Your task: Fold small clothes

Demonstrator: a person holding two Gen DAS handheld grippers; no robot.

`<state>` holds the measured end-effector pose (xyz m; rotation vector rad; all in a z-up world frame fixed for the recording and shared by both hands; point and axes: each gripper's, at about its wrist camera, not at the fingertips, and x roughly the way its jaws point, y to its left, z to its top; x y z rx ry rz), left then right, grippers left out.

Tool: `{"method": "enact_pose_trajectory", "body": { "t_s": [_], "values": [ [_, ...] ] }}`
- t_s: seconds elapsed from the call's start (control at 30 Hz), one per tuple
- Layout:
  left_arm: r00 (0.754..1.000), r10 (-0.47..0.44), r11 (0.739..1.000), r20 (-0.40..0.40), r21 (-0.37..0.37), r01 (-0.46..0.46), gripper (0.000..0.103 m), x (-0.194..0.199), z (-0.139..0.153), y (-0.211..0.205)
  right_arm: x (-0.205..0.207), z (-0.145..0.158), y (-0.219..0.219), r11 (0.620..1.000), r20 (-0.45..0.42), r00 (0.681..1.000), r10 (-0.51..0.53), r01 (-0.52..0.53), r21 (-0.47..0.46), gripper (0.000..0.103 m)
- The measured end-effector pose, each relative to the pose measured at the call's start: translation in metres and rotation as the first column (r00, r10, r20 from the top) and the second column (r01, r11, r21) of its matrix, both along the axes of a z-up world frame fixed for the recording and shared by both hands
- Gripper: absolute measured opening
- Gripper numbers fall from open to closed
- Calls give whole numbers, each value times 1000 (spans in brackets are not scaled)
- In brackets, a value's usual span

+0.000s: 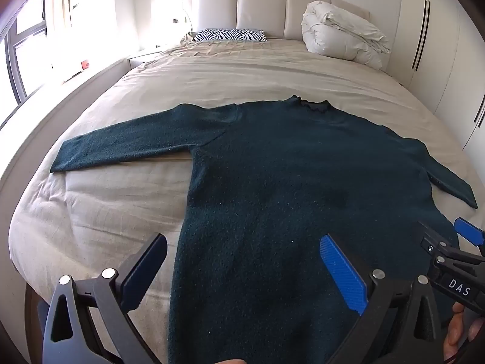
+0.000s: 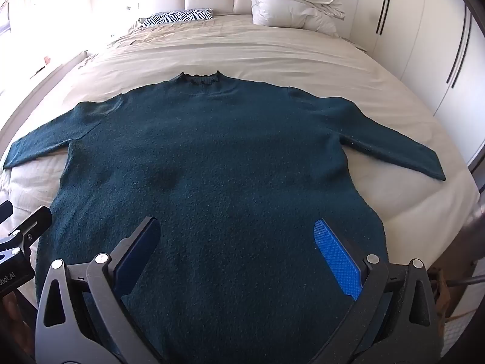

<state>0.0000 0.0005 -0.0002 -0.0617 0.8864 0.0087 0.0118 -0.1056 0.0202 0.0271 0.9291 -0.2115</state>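
Ahead of both claws, a beige-covered bed (image 1: 100,200) is carrying a dark teal knit sweater (image 2: 212,163), lying flat, sleeves spread, ruffled collar pointing away. Beyond it, a folded white duvet (image 1: 342,35) is sitting by the headboard beside a zebra-print pillow (image 1: 230,35). Only the left view is showing a window (image 1: 18,45). The left gripper (image 1: 242,273) and right gripper (image 2: 236,257) are hovering with fingers spread apart over the hem, gripping nothing.
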Motion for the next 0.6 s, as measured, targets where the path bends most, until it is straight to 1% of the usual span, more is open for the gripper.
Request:
{"method": "enact_pose_trajectory", "body": {
  "t_s": [0.23,0.37,0.6],
  "values": [
    [1000,-4,1000,-3,7,4,103,0,-1,0,0,-1,-1,1000,0,1000,2,-2,-9,103],
    [1000,-3,1000,-6,10,4,103,2,-2,0,-3,1,6,1000,0,1000,-1,1,-17,103],
    [1000,-4,1000,-5,23,5,103,0,-4,-3,0,-2,0,1000,-6,1000,1,-1,-6,103]
  ]
}}
